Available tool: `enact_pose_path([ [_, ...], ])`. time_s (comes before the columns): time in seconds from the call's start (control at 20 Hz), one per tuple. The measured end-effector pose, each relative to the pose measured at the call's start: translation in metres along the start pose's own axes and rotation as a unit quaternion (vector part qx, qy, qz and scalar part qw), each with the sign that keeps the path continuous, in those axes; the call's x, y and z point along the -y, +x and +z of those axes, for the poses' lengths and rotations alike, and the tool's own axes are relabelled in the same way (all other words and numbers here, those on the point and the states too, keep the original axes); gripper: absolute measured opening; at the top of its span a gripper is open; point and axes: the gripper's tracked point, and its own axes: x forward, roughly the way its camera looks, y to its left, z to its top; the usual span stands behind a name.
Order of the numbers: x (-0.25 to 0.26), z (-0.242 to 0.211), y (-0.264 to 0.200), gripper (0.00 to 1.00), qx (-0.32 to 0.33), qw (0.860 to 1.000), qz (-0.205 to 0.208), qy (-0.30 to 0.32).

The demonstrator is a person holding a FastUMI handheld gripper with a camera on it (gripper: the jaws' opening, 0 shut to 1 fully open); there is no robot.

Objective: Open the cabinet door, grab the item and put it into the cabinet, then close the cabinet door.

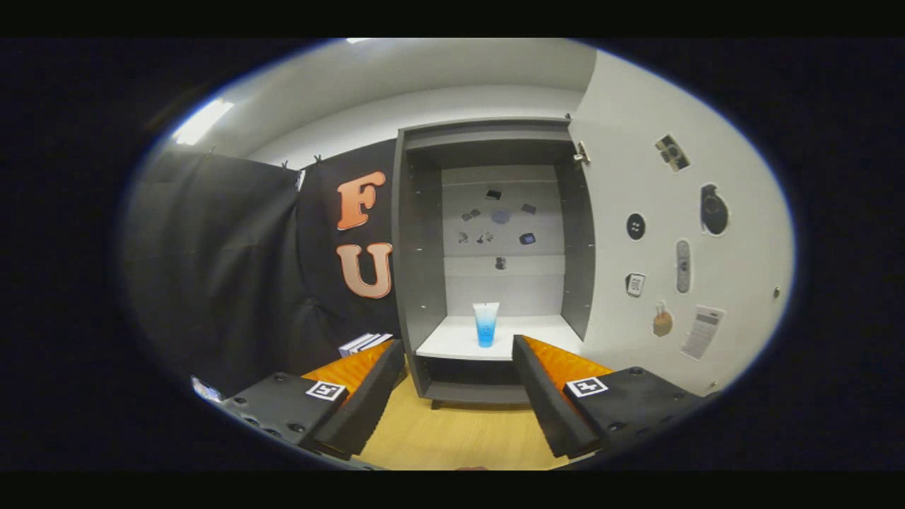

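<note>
One cabinet stands ahead, its one door swung fully open to the right; one tube, clear at the top and blue toward the bottom, stands upright on the cabinet's white shelf, near the shelf's front edge and about midway between its side edges; a second, lower compartment lies under that shelf. The inner face of the door carries about eight stickers of small objects; the cabinet's pale back panel carries about eight more small stickers; two books lie stacked at the foot of the cabinet's left side.

The cabinet is dark grey with short feet and rests on a light wooden floor; black cloth hangs as the wall to the left of the cabinet; above it run a white ceiling and one bright ceiling light.

The hand-held gripper is spread wide, its two fingers well apart and holding nothing; they touch nothing and hang over the floor in front of the cabinet; the tube stands beyond the fingers, seen in the gap between them, nearer the right finger; each finger bears one square black-and-white marker.
</note>
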Motion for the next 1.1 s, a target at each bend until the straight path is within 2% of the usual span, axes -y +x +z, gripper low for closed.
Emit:
enact_pose_path([
  [0.35, 0.066, 0.025, -0.087, 0.98, 0.030, 0.998, -0.046, -0.002],
  [0.7, 0.138, 0.029, -0.161, 0.98, 0.037, 0.998, -0.053, 0.005],
  [0.85, 0.187, 0.032, -0.180, 0.98, 0.043, 0.994, -0.102, 0.005],
  [1.1, 0.271, 0.019, -0.192, 0.98, 0.050, 0.979, -0.199, 0.016],
])
